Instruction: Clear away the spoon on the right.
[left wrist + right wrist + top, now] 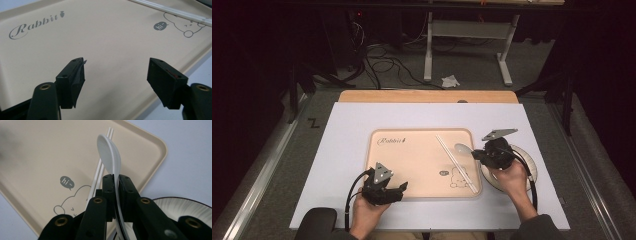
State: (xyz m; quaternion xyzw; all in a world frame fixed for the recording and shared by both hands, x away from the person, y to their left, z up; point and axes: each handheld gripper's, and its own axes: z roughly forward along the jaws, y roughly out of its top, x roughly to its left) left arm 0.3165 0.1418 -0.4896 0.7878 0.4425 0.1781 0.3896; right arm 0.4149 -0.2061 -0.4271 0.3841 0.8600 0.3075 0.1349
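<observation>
Now tray (377,150) holding chopsticks (455,161), spoon (110,157) clamped in right gripper (115,181)

Dim room, grey carpet floor (272,150), tangled cables (382,62), white table legs (428,45), wooden tabletop (427,96).

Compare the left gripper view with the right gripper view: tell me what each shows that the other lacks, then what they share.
Left gripper view alone: the left tool, jaws wide apart with nothing between them, and the word "Rabbit" printed on the tray.

Right gripper view alone: the right tool shut on a white spoon, whose bowl points out over the tray, and a ribbed white bowl at lower right.

Both: the beige tray, the white chopsticks lying on it, and the "hi" speech bubble by the rabbit drawing.
</observation>
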